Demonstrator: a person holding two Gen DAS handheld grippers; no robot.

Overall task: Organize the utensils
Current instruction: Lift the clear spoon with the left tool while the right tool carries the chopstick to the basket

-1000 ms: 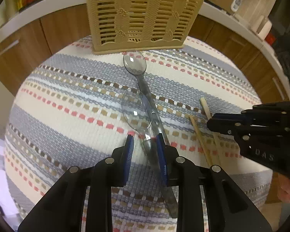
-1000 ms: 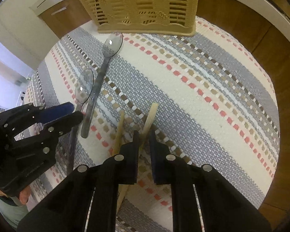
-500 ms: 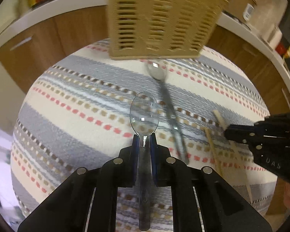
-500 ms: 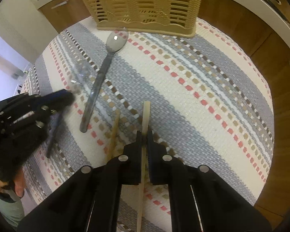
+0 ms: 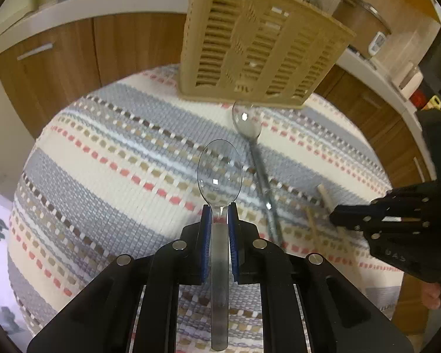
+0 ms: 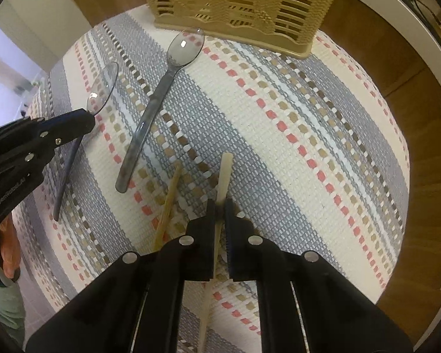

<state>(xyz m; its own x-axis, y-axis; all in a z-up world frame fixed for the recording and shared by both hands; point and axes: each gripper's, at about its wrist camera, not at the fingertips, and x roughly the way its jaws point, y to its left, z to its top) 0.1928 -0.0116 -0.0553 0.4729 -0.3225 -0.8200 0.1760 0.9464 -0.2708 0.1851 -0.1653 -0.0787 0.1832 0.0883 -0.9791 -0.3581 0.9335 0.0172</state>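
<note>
So here a clear plastic spoon [image 5: 219, 173] is pinched by the left gripper [image 5: 219, 214] right at the neck, just below the bowl, with the handle running back between the blue pads [image 5: 205, 235]. It looks lifted off the striped mat [image 5: 103, 176], though how far can't really be told. The right gripper [image 6: 219, 206] is pressed together on a pale wooden chopstick [image 6: 224, 170], taken somewhere along the middle, with a good length poking out ahead of the fingers and the rest trailing back under the tool.

Two things are left lying on the mat: a second, smoky-grey spoon [image 6: 150, 111], its bowl touching the foot of the beige slotted utensil basket [image 6: 244, 3], and a second chopstick [image 6: 169, 203] just beside the held one.

Handling-wise, the spoon is probably featherlight, stiff and pretty slick, so a firm squeeze on the flat handle is favoured over the curved bowl, which could pop out or crack. The neck grip seems fine; it just needs to be kept from swivelling when tipped upright into the basket. The chopstick should be light and rigid too, but thin, so it can easily be rolled or pivoted between the pads. A mid-length hold keeps it balanced.
</note>
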